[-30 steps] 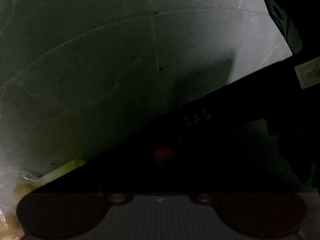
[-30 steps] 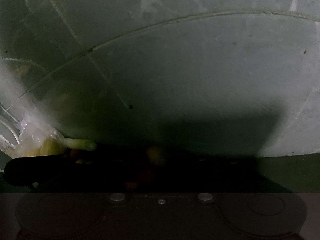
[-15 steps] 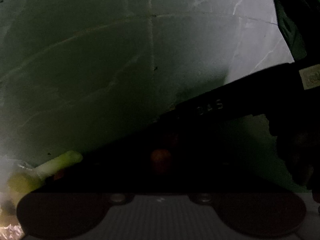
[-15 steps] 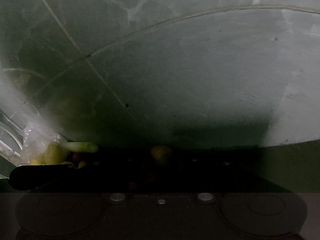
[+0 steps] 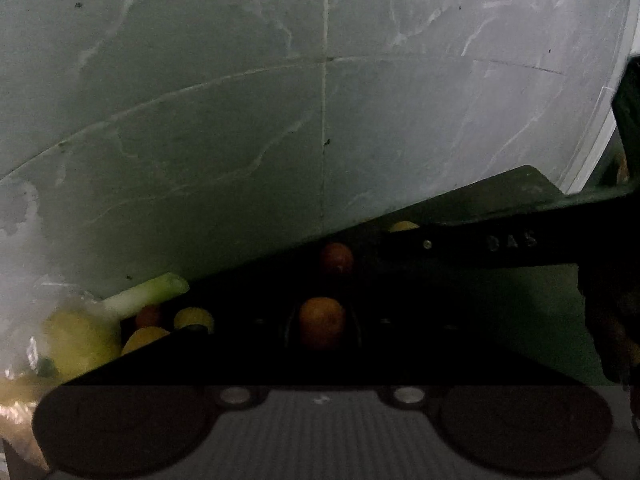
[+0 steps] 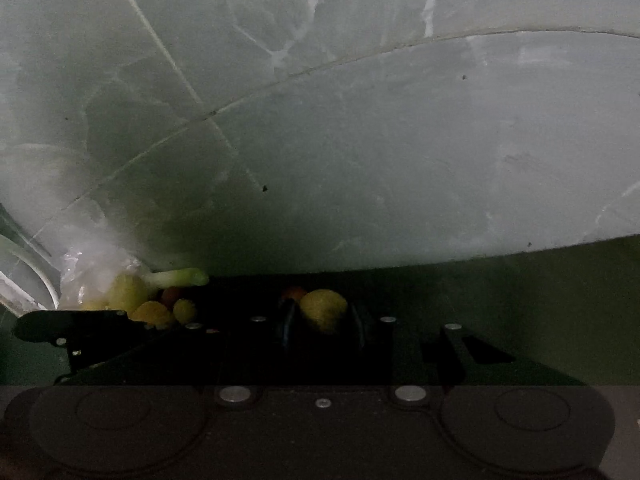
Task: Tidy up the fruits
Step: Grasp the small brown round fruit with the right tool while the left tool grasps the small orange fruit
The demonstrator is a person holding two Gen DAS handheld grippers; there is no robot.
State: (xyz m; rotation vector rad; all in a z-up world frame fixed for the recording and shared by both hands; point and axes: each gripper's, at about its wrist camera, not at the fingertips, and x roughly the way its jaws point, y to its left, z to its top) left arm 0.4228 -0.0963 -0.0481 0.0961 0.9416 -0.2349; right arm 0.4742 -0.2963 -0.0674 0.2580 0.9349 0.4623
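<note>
Everything is dim. In the left wrist view my left gripper (image 5: pixel 322 334) is shut on a small orange fruit (image 5: pixel 322 320), with a dark finger on each side of it. A red-orange fruit (image 5: pixel 337 258) lies just beyond. In the right wrist view my right gripper (image 6: pixel 325 322) is shut on a yellow fruit (image 6: pixel 324 309). A pile of fruit (image 5: pixel 82 340) with a pale green stalk (image 5: pixel 148 294) sits at the lower left in a clear plastic bag; the right wrist view also shows this pile (image 6: pixel 128 292). My right gripper's black body (image 5: pixel 508 240) crosses the left wrist view.
Grey marble tiles (image 6: pixel 360 140) with thin joints fill the background in both views. A dark green surface (image 6: pixel 540 300) lies under the grippers. My left gripper's black body (image 6: pixel 68 328) juts in at the left of the right wrist view, next to the fruit pile.
Each fruit has stayed between its fingers while both cameras shifted. The fruit pile and stalk have come further into view at the left. The right gripper's body now sits higher in the left view.
</note>
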